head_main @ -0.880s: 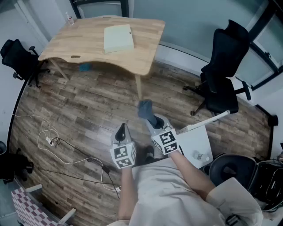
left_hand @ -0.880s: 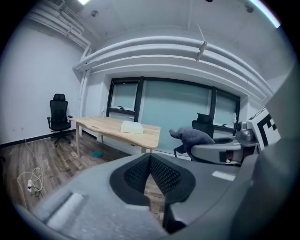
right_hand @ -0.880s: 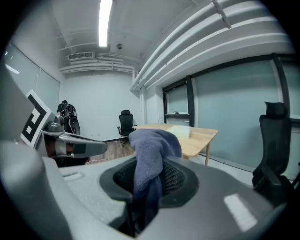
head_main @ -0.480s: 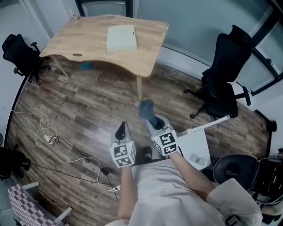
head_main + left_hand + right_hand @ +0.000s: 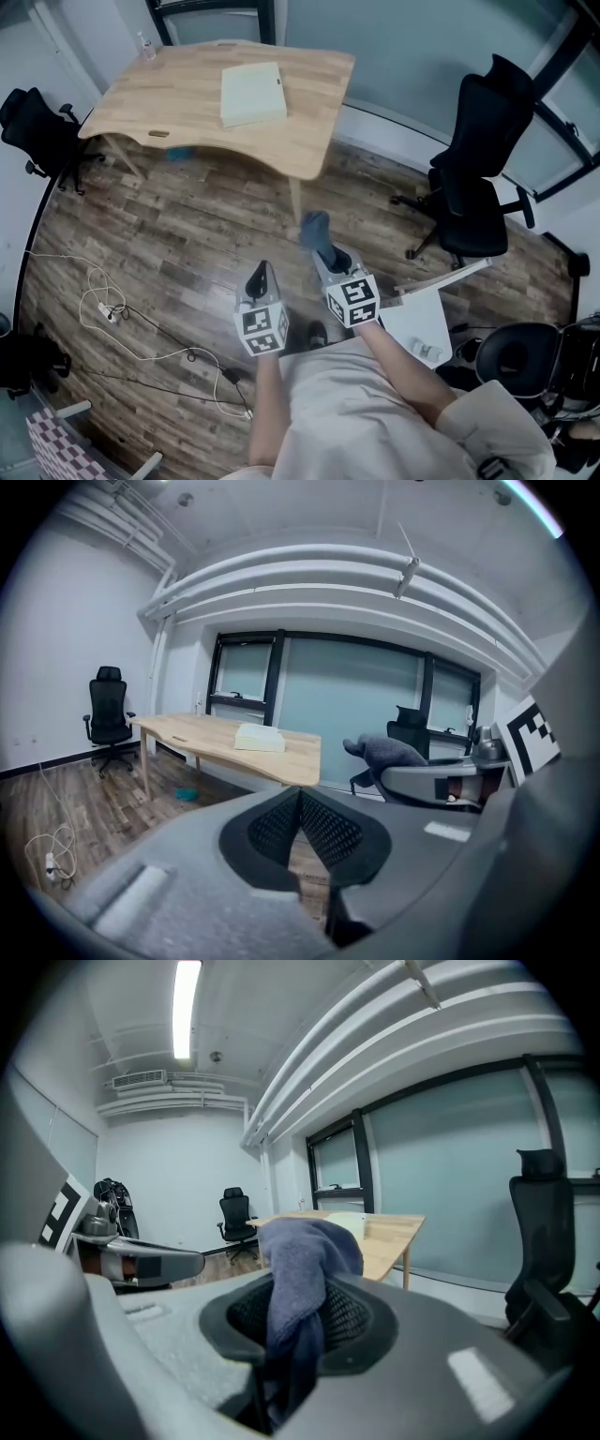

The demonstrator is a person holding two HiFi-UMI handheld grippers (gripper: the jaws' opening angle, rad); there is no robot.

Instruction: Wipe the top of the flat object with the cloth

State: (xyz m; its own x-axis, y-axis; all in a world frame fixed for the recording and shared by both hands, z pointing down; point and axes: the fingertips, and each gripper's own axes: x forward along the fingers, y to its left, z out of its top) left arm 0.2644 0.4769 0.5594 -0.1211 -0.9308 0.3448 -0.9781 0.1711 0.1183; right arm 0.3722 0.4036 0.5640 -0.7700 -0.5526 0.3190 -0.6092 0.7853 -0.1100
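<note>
A pale flat box (image 5: 251, 93) lies on the wooden table (image 5: 187, 112) at the far side of the room; it also shows as the box (image 5: 259, 738) in the left gripper view and the box (image 5: 349, 1222) in the right gripper view. My right gripper (image 5: 323, 246) is shut on a blue-grey cloth (image 5: 316, 232), which bunches up above the jaws as the cloth (image 5: 298, 1279). My left gripper (image 5: 260, 275) is shut and holds nothing; its pads (image 5: 300, 829) meet. Both grippers hang over the floor, well short of the table.
Black office chairs stand at the right (image 5: 476, 169) and at the far left (image 5: 37, 122). A white cable (image 5: 108, 295) trails over the wooden floor at the left. A small blue thing (image 5: 176, 155) lies under the table. A white board (image 5: 417, 314) leans at my right.
The view has shifted slightly, and the table sits a little further left in the frame. Both grippers keep their hold and their place relative to me.
</note>
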